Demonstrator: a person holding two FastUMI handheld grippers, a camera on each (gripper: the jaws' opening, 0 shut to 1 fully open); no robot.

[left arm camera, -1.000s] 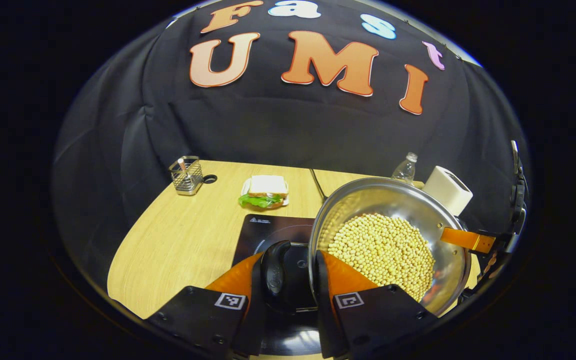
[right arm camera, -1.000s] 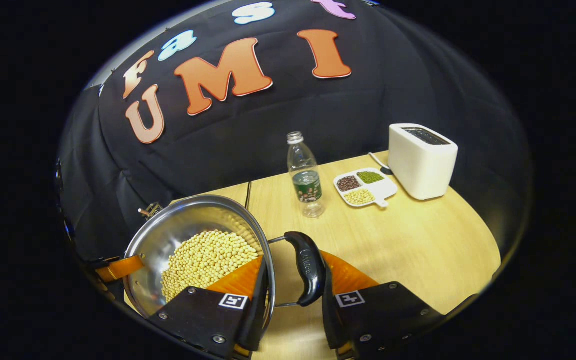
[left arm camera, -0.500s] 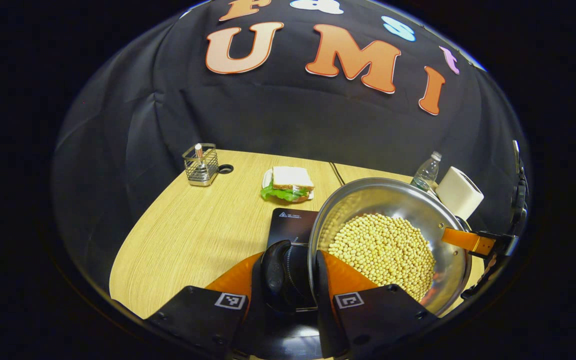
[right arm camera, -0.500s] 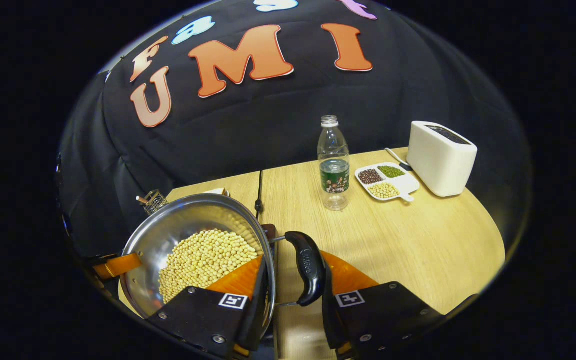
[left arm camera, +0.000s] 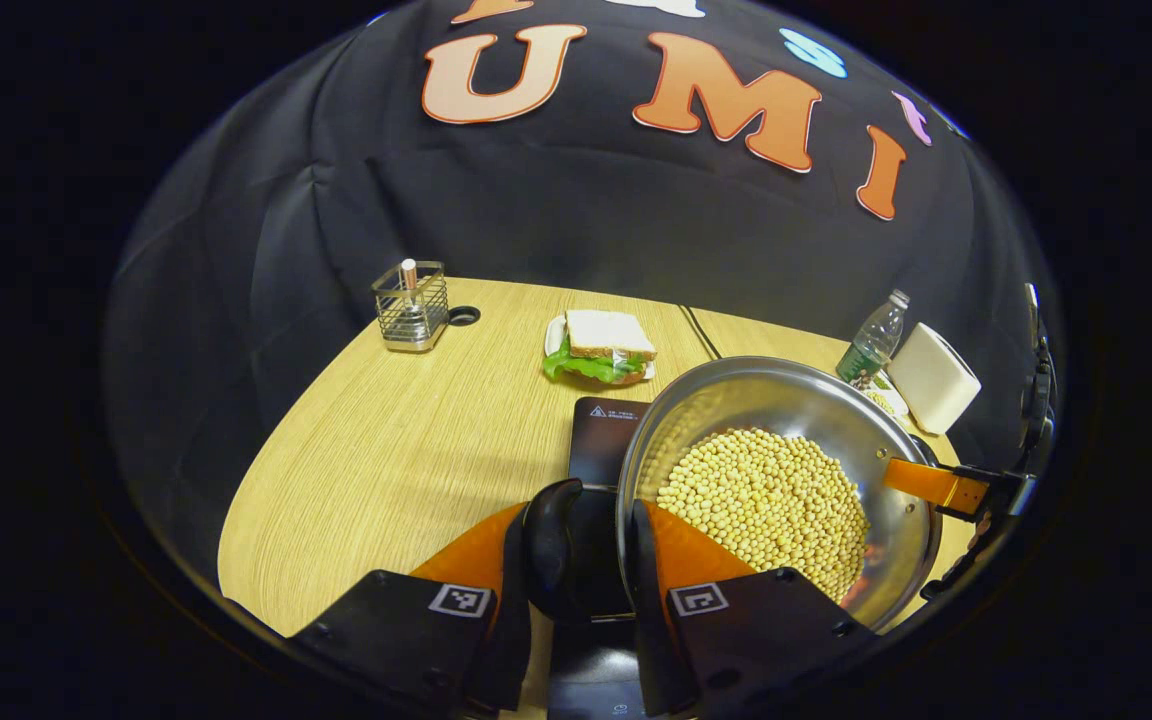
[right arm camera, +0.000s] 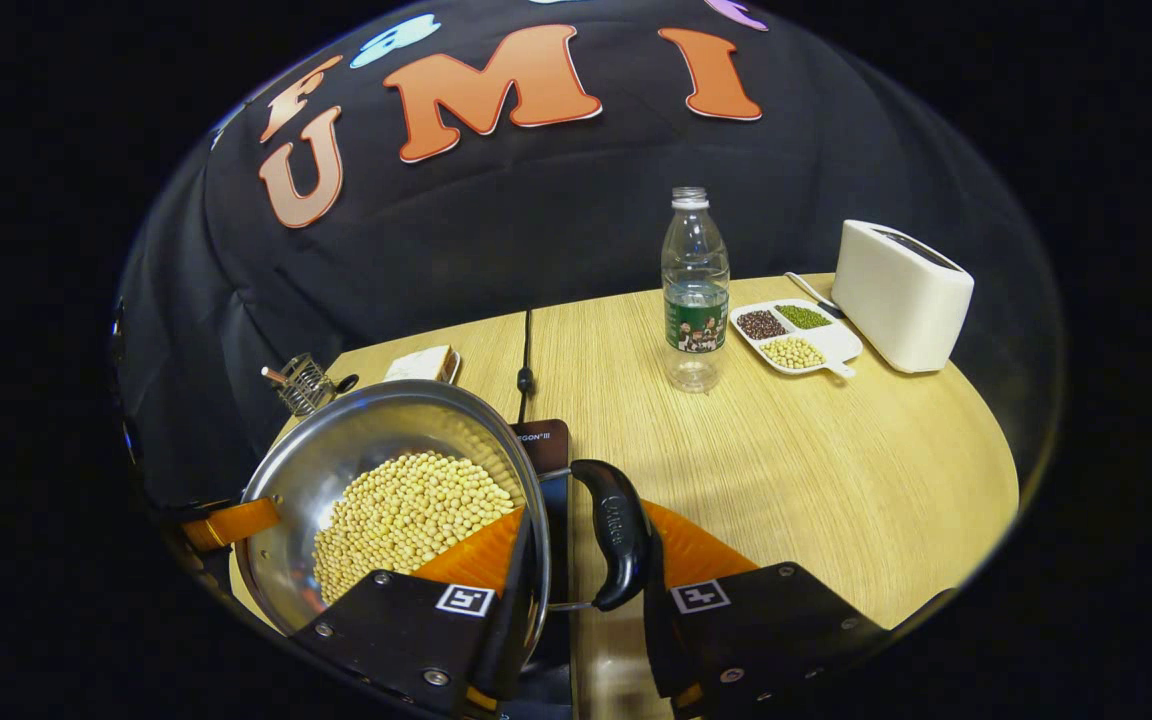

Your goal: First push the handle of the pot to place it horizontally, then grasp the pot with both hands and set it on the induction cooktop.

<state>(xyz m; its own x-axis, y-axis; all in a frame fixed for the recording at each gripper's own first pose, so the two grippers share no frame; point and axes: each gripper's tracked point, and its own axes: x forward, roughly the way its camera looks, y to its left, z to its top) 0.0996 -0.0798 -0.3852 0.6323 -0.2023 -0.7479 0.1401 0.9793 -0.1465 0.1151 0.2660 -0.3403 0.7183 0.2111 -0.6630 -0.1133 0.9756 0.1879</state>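
While both grippers hold it up by its two black side handles, the shiny pot (left arm camera: 786,480) full of little yellow beans (left arm camera: 766,505) hangs just over the black induction cooktop (left arm camera: 604,440) on the wooden table (left arm camera: 386,470). The left gripper (left arm camera: 581,560) looks squeezed onto one handle (left arm camera: 554,545), and the right gripper (right arm camera: 586,560) looks squeezed onto the other handle (right arm camera: 616,530). I think the pot is heavy and hard, so keeping it flat matters, or the beans may roll out.

Left gripper (left arm camera: 576,560) and right gripper (right arm camera: 586,560) each have jaws clamped tight, facing one another.
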